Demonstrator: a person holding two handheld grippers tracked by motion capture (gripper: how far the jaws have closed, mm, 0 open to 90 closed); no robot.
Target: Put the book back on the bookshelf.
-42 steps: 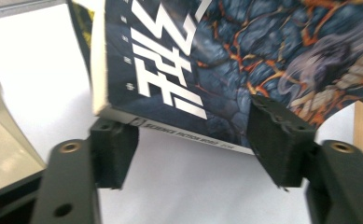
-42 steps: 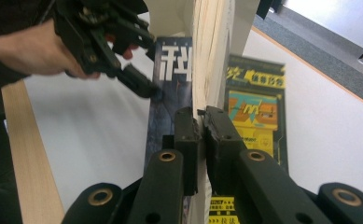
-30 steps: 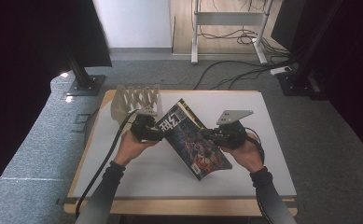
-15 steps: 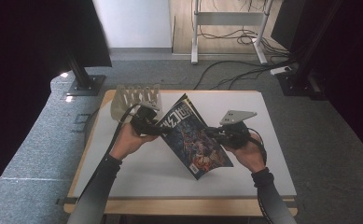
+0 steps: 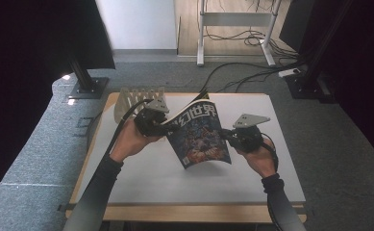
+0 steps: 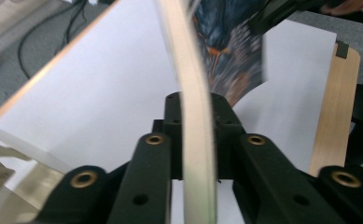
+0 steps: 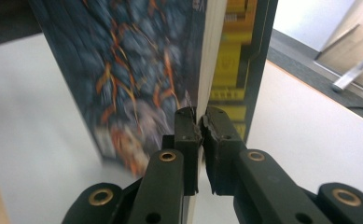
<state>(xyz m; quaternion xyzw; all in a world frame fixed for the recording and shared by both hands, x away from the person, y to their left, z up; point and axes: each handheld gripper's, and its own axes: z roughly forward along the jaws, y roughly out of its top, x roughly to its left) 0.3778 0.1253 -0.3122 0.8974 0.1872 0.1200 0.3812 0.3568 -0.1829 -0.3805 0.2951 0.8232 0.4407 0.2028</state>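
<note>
White table on grey carpet, centre of the high view. Magazine held mid-frame above it, cover up. Left gripper, jaws just closing, clamps its upper-left edge; right gripper grips its right edge. Rack at upper left.

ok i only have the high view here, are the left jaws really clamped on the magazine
Observer: Yes. In the left gripper view the left gripper has just closed on the edge of the magazine.
Operator: and the right one
Observer: The right gripper pinches the page block between its jaws, covers on either side.
Operator: magazine touching the table
Observer: From the right gripper view I cannot tell; the table shows white behind it.
</note>
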